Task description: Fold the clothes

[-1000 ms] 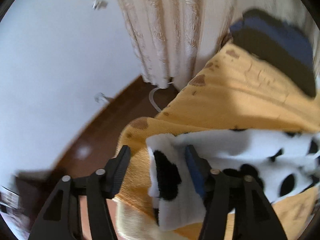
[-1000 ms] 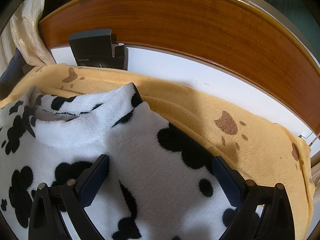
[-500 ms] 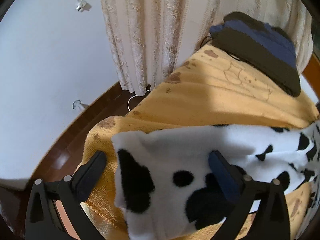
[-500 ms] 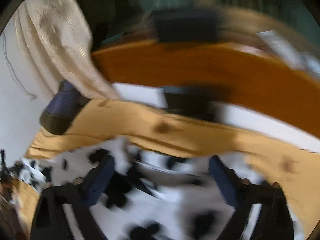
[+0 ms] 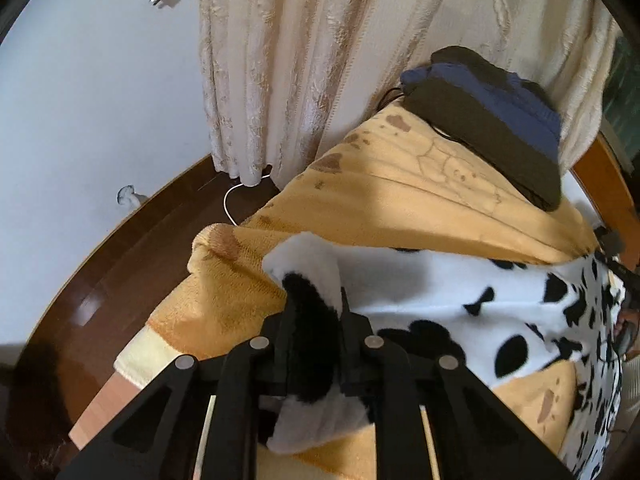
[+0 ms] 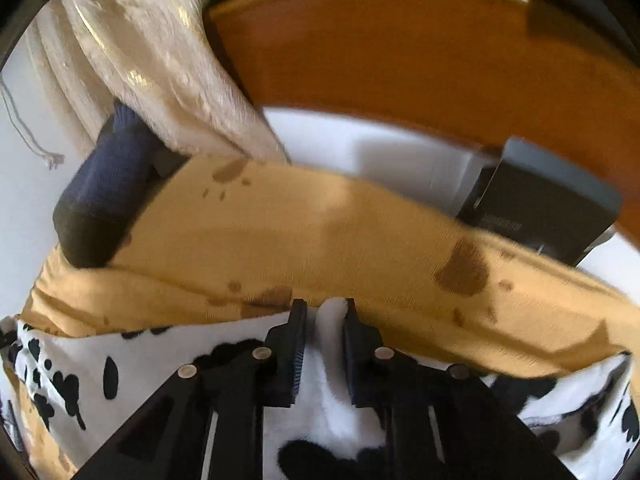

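Grasping step: left gripper clamps the cow-print garment at the bed's corner; right gripper is closing on its far edge. Next, lift together.

A white fleece garment with black cow spots lies on a yellow blanket printed with brown paw marks; navy-and-black folded clothes sit on that blanket.
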Available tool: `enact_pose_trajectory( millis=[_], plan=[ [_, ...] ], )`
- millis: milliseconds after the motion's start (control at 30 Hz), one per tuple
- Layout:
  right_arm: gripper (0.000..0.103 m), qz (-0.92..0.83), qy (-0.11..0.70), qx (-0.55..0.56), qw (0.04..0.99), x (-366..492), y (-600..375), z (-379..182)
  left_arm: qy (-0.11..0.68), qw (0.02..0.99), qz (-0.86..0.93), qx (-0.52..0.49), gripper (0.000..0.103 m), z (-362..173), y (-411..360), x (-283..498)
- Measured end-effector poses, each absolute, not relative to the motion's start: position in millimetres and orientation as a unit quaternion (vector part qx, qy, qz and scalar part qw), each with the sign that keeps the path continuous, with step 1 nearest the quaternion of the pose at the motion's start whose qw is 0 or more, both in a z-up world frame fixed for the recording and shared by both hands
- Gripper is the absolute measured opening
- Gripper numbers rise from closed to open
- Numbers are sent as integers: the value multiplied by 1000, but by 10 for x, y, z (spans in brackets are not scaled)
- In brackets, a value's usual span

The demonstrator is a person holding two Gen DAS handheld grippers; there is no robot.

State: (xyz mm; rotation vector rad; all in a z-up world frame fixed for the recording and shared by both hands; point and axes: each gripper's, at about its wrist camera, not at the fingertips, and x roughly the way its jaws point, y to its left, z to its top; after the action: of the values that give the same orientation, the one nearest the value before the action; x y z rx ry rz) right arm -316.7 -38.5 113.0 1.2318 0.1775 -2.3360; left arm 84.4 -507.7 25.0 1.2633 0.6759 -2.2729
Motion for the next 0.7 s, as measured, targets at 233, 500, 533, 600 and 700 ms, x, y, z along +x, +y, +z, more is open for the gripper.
enact_pose_trajectory(
  millis=[233,500,533,600,700],
  plan=[
    [6,-903,86,369,204,-3106,-355,1396,209,243,-833,450,14,503,-5011,854],
    [11,-878,122,359,293,-2642,-557,1487,182,268,-786,526,35,162,-5202,636],
    [17,-874,135,348,311,-2476,-609,1532,186,267,-785,527,36,166,-5231,642],
    [55,-858,171,320,364,-2097,-842,1579,208,267,-781,525,37,179,-5332,693],
    [102,-826,229,255,447,-1403,-1163,1543,245,263,-779,514,40,198,-5453,795]
  ],
)
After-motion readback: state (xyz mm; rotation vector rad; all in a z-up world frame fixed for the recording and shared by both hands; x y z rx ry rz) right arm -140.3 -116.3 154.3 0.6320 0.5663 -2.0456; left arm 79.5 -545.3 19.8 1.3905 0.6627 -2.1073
